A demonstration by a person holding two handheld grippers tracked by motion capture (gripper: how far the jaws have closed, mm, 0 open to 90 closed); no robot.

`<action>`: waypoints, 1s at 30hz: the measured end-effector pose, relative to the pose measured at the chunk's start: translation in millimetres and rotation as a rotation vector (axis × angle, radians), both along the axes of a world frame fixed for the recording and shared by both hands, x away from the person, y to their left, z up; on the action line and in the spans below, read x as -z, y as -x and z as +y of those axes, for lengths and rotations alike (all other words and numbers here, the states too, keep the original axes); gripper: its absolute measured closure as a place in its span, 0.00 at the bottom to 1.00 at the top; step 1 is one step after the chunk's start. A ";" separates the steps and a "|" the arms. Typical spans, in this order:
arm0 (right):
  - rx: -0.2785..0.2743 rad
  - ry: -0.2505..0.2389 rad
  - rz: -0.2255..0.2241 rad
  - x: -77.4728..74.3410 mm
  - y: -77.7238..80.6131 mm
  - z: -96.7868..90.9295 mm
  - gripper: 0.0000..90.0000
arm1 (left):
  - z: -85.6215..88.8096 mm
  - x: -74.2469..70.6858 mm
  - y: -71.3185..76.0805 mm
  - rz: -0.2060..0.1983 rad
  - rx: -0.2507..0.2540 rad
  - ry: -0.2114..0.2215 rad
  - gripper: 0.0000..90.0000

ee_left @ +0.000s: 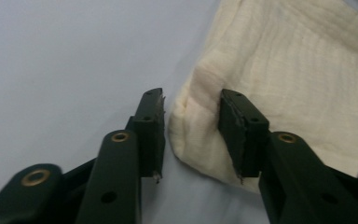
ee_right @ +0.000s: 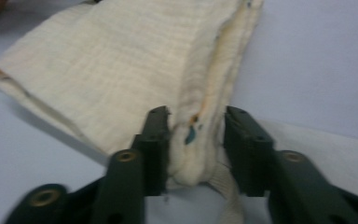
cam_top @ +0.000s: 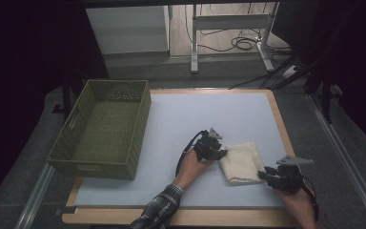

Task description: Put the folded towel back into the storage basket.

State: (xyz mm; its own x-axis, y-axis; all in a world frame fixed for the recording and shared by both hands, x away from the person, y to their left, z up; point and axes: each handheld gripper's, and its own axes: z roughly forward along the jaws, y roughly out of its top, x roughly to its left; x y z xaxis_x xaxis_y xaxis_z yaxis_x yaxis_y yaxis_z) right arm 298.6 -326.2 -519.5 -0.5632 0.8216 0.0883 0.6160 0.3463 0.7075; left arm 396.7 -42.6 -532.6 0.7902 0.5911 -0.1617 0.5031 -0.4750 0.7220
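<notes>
Near the counter's (cam_top: 171,114) left edge stands the green basket (cam_top: 102,129), empty, I judge as the place for the cloth later. My left tongs (cam_top: 219,153) have one jaw on top of the folded cream cloth (cam_top: 240,162) and one beside its corner; the pads do not press yet. The cloth lies toward the front right corner. My right tongs (cam_top: 263,173) straddle the thick folded edge, a gap remaining, so both ends can lift together.
</notes>
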 end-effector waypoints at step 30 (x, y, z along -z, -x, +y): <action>-0.053 -0.126 0.005 -25.2 -3.6 16.1 0.92 | 24.9 -43.2 3.5 -0.113 0.025 -0.008 0.92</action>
